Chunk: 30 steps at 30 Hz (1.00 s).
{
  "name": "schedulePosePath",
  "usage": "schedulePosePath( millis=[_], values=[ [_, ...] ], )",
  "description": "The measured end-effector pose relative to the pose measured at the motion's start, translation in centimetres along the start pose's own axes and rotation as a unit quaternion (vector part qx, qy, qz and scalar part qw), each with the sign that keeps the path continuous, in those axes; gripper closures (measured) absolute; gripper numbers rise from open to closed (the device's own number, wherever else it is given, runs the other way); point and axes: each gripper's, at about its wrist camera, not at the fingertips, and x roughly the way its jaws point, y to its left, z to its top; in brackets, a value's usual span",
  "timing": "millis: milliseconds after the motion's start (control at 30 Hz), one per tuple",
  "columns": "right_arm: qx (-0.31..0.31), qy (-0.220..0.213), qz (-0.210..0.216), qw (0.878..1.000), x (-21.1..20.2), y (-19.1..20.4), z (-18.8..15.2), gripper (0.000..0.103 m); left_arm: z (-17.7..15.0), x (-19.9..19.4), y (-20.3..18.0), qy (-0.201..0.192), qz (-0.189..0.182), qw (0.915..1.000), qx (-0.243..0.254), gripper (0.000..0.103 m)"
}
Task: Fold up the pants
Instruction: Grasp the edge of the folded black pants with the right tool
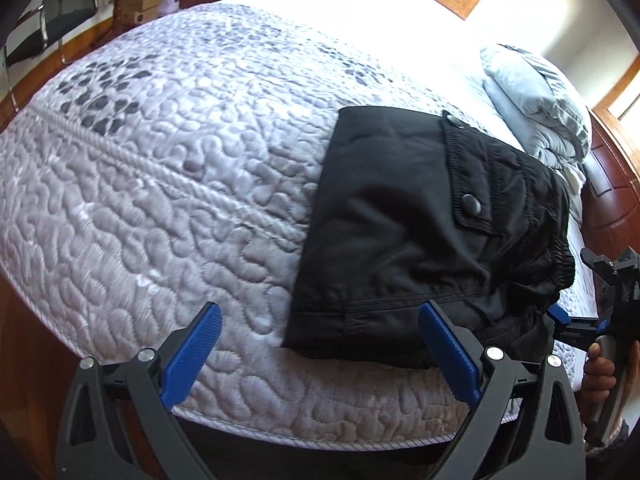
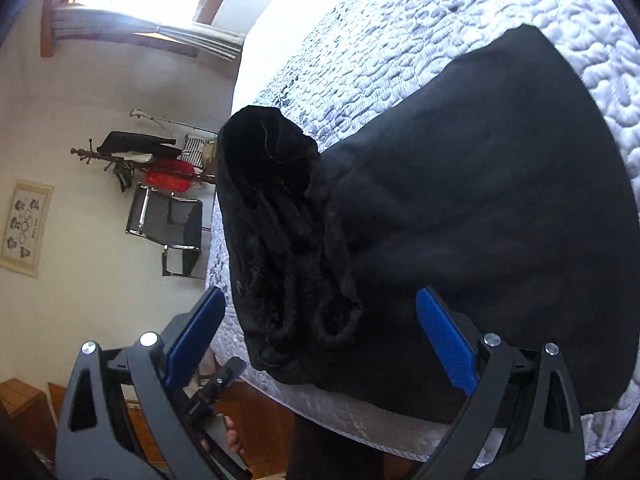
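Black pants point(image 1: 420, 232) lie folded into a compact bundle at the near edge of a quilted bed point(image 1: 180, 200), waistband bunched on the right. Both grippers, left point(image 1: 320, 354) and right point(image 2: 320, 340), hover just off that edge, fingers spread wide and empty. Risk: a nudge could drag the bundle off the bed or spring the bulky waistband open.

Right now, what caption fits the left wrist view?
Folded black pants lie on the quilted mattress; open left claw hovers at the edge.
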Motion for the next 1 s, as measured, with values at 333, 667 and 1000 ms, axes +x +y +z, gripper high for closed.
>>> schedulePosePath(
  millis=[333, 667, 1000],
  values=[
    [0.002, 0.030, 0.011, 0.999, 2.3, 0.7, 1.0, 0.007, 0.2, -0.1, 0.7, -0.001, -0.004, 0.9999, -0.016, 0.004],
    [-0.012, 0.024, -0.002, 1.000, 3.7, 2.3, 2.0, 0.007, -0.2, -0.1, 1.5, 0.009, -0.008, 0.9995, -0.030, 0.004],
    [-0.029, 0.026, -0.012, 0.999, 3.8, 2.4, 2.1, 0.040, -0.2, -0.3, 1.6, 0.011, -0.011, 0.9993, -0.035, 0.004]
  ],
)
